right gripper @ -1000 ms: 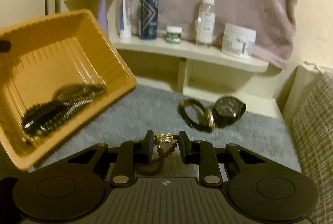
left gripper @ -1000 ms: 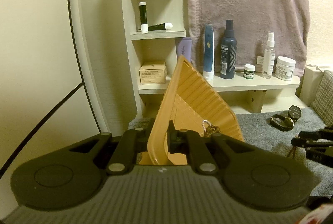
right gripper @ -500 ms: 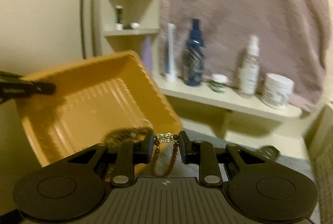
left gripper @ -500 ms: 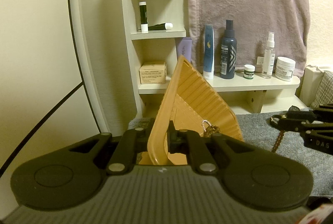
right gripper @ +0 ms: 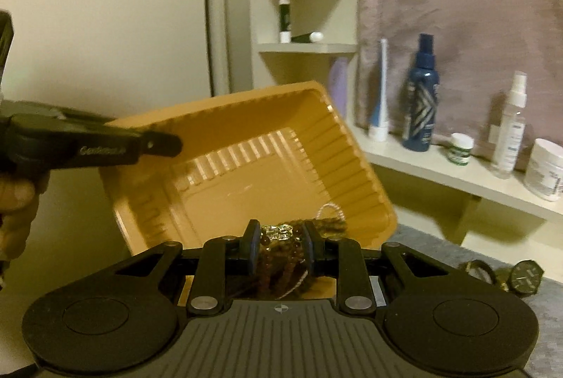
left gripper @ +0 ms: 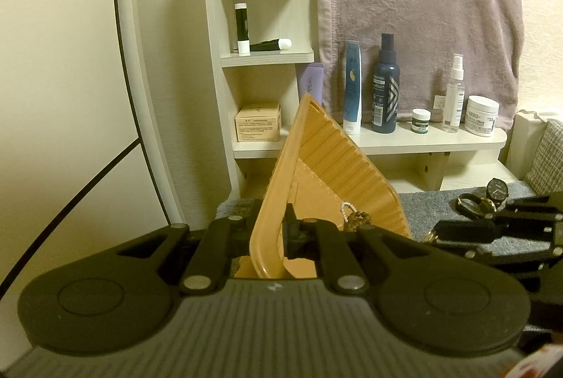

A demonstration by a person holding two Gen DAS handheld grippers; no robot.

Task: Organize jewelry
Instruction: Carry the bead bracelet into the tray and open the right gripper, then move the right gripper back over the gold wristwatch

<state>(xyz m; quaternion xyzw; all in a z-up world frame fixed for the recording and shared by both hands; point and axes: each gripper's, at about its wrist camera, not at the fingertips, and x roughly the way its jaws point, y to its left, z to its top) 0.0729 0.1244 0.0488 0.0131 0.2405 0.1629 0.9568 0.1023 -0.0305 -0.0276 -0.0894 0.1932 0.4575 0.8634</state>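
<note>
Grey mat [left gripper: 440, 205]: right claw [right gripper: 278, 249] now over tilted tray [right gripper: 246, 160].

1. A grey carpeted surface [left gripper: 436, 205] covers the near part of the scene, below pale wooden shelving.
2. Two wristwatches [left gripper: 487, 197] lie on it at the right, touching each other: one has a black dial, the other a gold case.
3. A long low shelf [left gripper: 422, 140] runs along the far wall. From left to right it bears a blue-and-white tube [left gripper: 352, 86], a dark blue spray bottle [left gripper: 385, 86], a small green-labelled jar [left gripper: 421, 121], a clear spray bottle [left gripper: 454, 93] and a white jar [left gripper: 481, 115].
4. A narrow corner shelf unit [left gripper: 267, 56] rises at the far left. Its lower tier carries a tan box [left gripper: 258, 122]; the tier above carries one upright black-and-white tube [left gripper: 242, 28] and another lying down [left gripper: 271, 44].
</note>
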